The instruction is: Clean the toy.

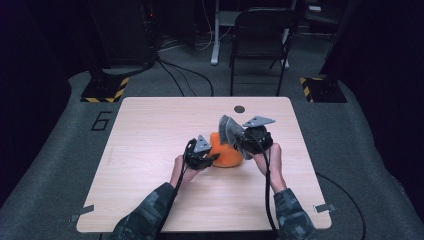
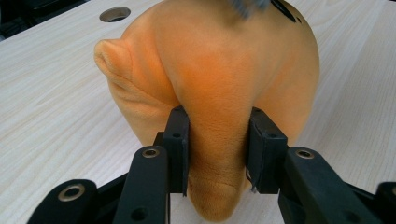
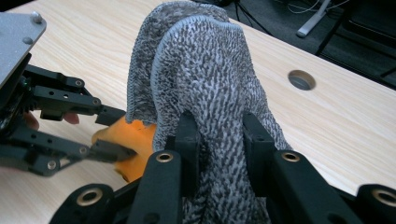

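An orange plush toy (image 1: 226, 152) lies near the middle of the light wooden table (image 1: 150, 150). My left gripper (image 2: 217, 140) is shut on a fold of the orange plush toy (image 2: 219, 70), and it also appears at the left of the right gripper view (image 3: 109, 133). A grey knitted cloth (image 3: 205, 79) stands up between the jaws of my right gripper (image 3: 219, 144), which is shut on it. From above, the grey cloth (image 1: 229, 129) is lifted over the plush, with the right gripper (image 1: 242, 142) just right of it and the left gripper (image 1: 212, 159) at the plush's left side.
A round cable hole (image 1: 239, 109) sits in the table near its far edge. Beyond the table stand a black chair (image 1: 260, 40) and floor cables. Two clips (image 1: 322, 208) mark the table's near corners.
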### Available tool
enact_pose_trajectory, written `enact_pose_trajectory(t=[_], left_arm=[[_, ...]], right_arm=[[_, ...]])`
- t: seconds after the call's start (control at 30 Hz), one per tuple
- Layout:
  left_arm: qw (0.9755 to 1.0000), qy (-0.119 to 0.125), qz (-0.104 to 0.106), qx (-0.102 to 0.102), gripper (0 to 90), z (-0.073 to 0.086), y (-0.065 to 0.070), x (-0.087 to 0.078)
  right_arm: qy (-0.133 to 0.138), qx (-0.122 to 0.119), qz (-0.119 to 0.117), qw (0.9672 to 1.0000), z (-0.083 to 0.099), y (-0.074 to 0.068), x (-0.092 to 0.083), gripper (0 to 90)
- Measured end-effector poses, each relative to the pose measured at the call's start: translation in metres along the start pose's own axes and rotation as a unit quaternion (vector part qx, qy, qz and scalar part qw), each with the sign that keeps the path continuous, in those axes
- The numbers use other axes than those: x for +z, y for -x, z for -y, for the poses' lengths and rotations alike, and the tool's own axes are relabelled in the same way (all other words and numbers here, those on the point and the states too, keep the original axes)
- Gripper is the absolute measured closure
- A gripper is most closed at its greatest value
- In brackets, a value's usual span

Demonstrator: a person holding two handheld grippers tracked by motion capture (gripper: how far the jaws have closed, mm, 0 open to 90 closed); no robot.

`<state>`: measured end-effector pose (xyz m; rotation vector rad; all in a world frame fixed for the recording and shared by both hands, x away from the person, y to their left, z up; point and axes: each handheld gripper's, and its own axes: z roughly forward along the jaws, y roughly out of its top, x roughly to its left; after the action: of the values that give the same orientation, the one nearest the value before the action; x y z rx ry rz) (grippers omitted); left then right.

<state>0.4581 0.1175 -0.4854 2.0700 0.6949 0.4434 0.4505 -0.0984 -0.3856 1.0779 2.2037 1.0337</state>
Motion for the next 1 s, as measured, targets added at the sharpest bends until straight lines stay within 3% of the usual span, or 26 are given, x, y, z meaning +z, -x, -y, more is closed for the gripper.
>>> enact_pose_trajectory(t=[0.17,0.33,0.47,0.53,0.73,1.0], left_arm=[[1.0000,-0.002,-0.002,0.000,64.3,0.000,-0.001,0.000],[1.0000,0.003,-0.003,-0.004,64.1,0.000,0.001,0.000],[1.0000,0.000,-0.009,0.000,63.6,0.001,0.001,0.000],[1.0000,-0.001,-0.009,-0.001,62.5,0.001,0.000,0.001],[0.9999,-0.011,-0.004,-0.006,52.6,0.002,-0.001,0.002],[0.9997,-0.012,0.000,-0.023,41.8,0.004,-0.004,0.002]], right_arm=[[-0.002,0.010,-0.021,0.9997,-0.004,-0.009,0.020,72.2],[0.003,0.013,-0.051,0.9986,-0.010,-0.022,0.026,72.1],[-0.034,0.011,-0.043,0.9984,-0.007,-0.028,0.042,71.8],[-0.045,-0.003,-0.042,0.9981,-0.002,-0.026,0.052,71.9],[-0.061,-0.020,-0.033,0.9974,0.002,-0.028,0.058,72.4],[-0.061,0.004,-0.041,0.9973,0.008,-0.024,0.065,72.7]])
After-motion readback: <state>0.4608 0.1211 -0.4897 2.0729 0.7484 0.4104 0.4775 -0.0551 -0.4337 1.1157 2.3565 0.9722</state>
